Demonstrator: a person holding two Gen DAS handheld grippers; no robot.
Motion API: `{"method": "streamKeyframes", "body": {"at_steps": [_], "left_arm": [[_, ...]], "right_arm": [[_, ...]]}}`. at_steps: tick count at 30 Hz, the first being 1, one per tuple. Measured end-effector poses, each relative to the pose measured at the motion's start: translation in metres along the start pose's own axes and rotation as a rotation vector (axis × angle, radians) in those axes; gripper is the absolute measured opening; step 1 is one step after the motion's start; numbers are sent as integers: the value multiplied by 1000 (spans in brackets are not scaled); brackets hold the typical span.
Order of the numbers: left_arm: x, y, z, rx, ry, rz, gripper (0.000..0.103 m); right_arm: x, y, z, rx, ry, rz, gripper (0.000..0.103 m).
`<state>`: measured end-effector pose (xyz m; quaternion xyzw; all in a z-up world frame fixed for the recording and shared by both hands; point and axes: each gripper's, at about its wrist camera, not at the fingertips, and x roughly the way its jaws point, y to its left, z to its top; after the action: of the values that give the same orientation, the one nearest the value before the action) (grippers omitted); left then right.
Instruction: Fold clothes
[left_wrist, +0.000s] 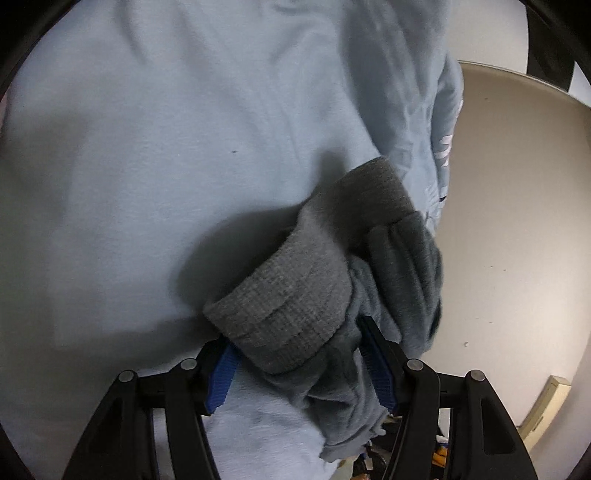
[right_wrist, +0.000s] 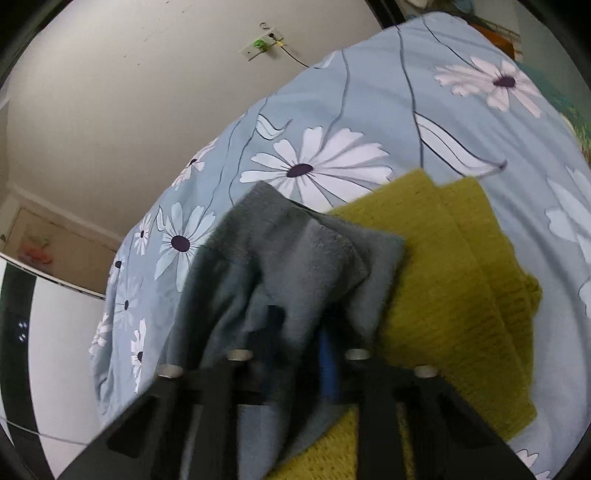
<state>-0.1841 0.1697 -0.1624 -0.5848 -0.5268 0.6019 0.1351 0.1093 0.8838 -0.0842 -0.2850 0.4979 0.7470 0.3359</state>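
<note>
Left gripper (left_wrist: 301, 354) clamps a bunched grey ribbed cuff (left_wrist: 291, 299) of the pale blue sweatshirt (left_wrist: 184, 147), which fills its view from 9 to 1 o'clock. Right gripper (right_wrist: 299, 343) pinches blue-grey fleece fabric (right_wrist: 295, 254) (blurred), over a folded mustard knit (right_wrist: 454, 280) at 3 o'clock on the daisy-print duvet (right_wrist: 332, 122).

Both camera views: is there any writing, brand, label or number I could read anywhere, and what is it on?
None can be read.
Light blue sweatshirt: pale marks at its right edge, possibly a print, cut off and blurred.
Wall plate with a green patch: too small to read.
Dark panel at the left edge: small lit dots, not legible.
Flowered bedspread and yellow knit: pattern only, no text.
</note>
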Motion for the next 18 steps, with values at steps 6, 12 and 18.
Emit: {"method": "streamKeyframes", "body": {"at_steps": [6,12,18], "left_arm": [[-6,-1,-1,20,-39,-28,63],[-3,8,-1,-7,-19,-49,63],[-5,7,0,2,-19,-54,63]], "right_arm": [[-60,40,16,-94,-108,242,8],[-19,-4,12,-79,14,33,8],[-11,-17,9,-52,30,61,11]]}}
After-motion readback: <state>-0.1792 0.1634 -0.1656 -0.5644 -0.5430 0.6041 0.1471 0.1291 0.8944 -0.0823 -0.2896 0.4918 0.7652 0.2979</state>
